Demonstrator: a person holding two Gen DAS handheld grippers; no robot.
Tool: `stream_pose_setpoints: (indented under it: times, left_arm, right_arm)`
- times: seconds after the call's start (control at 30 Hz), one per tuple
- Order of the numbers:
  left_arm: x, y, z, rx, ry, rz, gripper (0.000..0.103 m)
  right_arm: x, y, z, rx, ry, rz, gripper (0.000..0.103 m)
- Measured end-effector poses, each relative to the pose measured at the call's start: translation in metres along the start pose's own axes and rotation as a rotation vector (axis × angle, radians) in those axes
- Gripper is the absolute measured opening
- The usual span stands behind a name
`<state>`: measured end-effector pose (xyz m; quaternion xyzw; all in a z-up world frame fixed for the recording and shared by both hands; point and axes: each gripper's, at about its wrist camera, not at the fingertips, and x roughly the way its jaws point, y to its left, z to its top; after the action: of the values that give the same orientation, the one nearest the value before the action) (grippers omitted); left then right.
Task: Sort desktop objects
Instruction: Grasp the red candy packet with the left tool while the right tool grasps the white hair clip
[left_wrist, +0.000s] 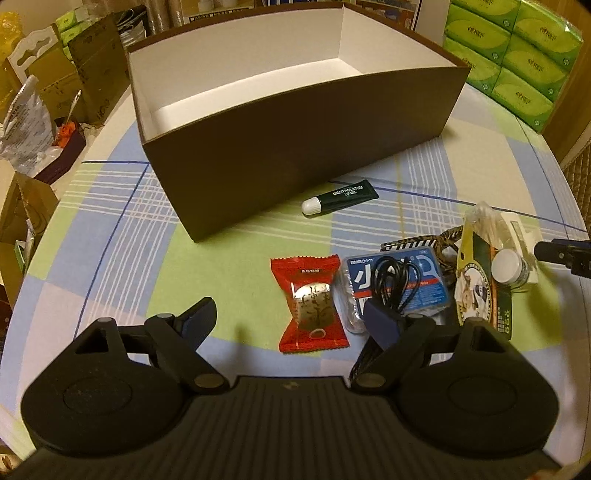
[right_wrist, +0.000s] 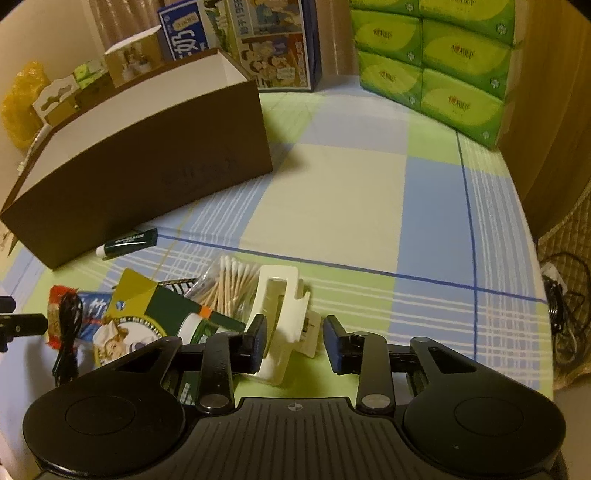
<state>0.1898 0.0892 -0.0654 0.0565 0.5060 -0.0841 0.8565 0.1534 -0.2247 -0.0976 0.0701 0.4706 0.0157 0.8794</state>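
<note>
Lip-gel tube (left_wrist: 340, 197) flat (white cap lower-left), lengthwise along box (left_wrist: 295, 155)

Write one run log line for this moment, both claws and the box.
left claw: open above red snack packet | right claw: open around white clip | brown box: empty

The box (left_wrist: 295, 155) was dark brown outside and white inside. The desk (right_wrist: 332, 192) wore a plaid cloth of pale blue, green and cream. The snack packet (left_wrist: 310, 302) was red, the lip gel tube (left_wrist: 341, 197) dark green with a white cap, the tissue packs (right_wrist: 436, 59) lime green.
</note>
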Motion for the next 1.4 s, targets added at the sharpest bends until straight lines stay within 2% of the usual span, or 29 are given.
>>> stream_pose_setpoints:
  times: [0.07,0.2,0.33,0.6,0.8,0.93,1.07,1.13,1.4]
  left_arm:
    - [0.004,0.001,0.001,0.006,0.007,-0.004,0.083]
    - [0.01,0.003,0.004,0.011,0.018,-0.011,0.082]
    - [0.015,0.006,0.007,0.01,0.025,-0.019,0.081]
    - [0.024,0.002,0.002,0.035,0.036,-0.041,0.074]
    - [0.038,0.001,0.005,0.053,0.049,-0.049,0.06]
    - [0.048,-0.001,0.005,0.065,0.069,-0.063,0.045]
    - [0.05,-0.004,0.005,0.087,0.045,-0.048,0.037]
    - [0.05,-0.003,0.006,0.09,0.036,-0.054,0.027]
    - [0.044,0.003,-0.001,0.12,0.031,-0.031,0.023]
  right_arm:
    - [0.008,0.001,0.001,0.001,0.014,-0.009,0.029]
    - [0.02,0.003,0.0,-0.015,0.036,-0.031,0.018]
    - [0.023,-0.001,-0.001,-0.054,0.046,-0.056,0.017]
    - [0.016,-0.032,-0.002,-0.013,0.039,-0.102,0.017]
    - [0.011,-0.044,-0.005,0.012,0.035,-0.118,0.017]
    - [0.011,-0.045,-0.008,0.003,0.041,-0.127,0.017]
    - [0.01,-0.044,-0.01,-0.008,0.031,-0.129,0.017]
    - [0.01,-0.044,-0.01,-0.012,0.029,-0.127,0.017]
    - [0.01,-0.041,-0.014,-0.055,0.026,-0.127,0.016]
